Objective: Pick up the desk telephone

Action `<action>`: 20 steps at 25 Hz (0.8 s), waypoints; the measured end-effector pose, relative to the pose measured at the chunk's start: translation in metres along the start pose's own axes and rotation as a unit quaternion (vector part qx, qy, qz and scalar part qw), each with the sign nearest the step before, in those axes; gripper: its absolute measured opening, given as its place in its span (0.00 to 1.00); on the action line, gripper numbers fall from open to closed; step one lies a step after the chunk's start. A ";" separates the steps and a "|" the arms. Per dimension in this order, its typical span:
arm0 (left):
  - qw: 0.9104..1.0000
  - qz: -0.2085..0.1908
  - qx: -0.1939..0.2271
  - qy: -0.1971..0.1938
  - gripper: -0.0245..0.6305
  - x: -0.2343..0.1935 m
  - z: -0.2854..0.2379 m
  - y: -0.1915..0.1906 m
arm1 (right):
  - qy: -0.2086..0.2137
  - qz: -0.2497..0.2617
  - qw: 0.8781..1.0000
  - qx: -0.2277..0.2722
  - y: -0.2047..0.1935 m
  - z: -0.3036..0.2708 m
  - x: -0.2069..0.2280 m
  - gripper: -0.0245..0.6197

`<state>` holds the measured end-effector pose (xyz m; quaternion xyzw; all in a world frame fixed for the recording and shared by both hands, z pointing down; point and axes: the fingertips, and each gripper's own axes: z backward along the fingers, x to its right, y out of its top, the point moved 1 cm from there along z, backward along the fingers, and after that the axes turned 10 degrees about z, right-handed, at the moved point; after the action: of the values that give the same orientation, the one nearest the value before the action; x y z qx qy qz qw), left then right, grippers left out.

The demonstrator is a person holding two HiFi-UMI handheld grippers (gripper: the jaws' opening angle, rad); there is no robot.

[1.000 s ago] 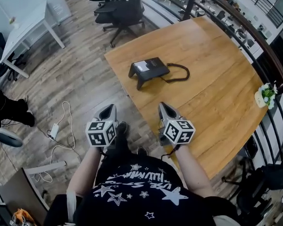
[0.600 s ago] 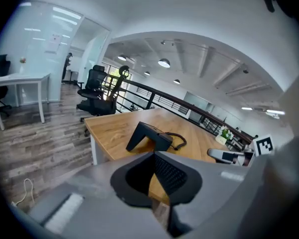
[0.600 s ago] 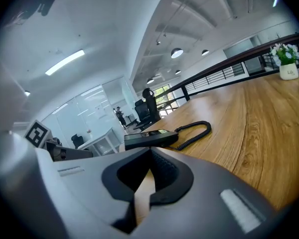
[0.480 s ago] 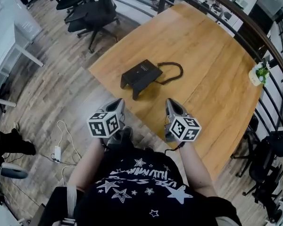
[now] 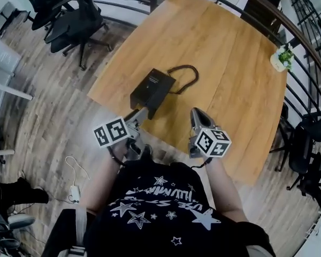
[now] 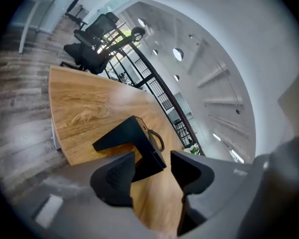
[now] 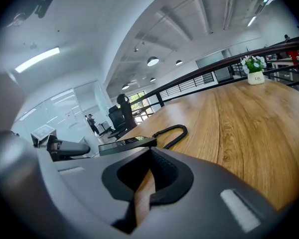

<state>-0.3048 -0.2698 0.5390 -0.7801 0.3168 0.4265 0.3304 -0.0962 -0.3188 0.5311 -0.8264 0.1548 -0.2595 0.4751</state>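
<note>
While my left gripper is opening its jaws, pads on nothing, and my right gripper is closed, I'm approaching. Next, I judge, I straddle the desk telephone just ahead by the table edge.

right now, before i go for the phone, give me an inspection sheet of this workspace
surface: light wooden table, mostly bare
job's things: black desk telephone, on the table near its front edge
clutter: small white flower pot at the table's far edge
grippers: left gripper jaws opening, aimed at the telephone, nothing gripped; right gripper shut, empty
cables: black coiled cord beside the telephone; white cable on the wood-plank floor
surroundings: black office chairs, dark metal railing
</note>
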 end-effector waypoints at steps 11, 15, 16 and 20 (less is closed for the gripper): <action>0.987 0.150 -0.014 -0.051 0.55 -0.008 -0.028 0.013 | -0.058 -0.014 0.998 -0.002 -0.010 0.010 0.007 0.04; 0.985 0.165 -0.018 -0.057 0.55 -0.007 -0.041 0.015 | -0.077 -0.019 0.997 0.002 -0.009 0.012 0.015 0.04; 0.984 0.170 -0.017 -0.057 0.55 -0.008 -0.044 0.016 | -0.081 -0.020 0.997 0.004 -0.008 0.013 0.016 0.04; 0.980 0.190 -0.017 -0.057 0.55 -0.016 -0.056 0.016 | -0.092 -0.019 0.996 0.006 -0.008 0.017 0.023 0.04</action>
<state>-0.2982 -0.3200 0.5724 -0.6858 0.4328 0.5305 0.2468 -0.0669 -0.3143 0.5375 -0.8470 0.0928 -0.1923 0.4868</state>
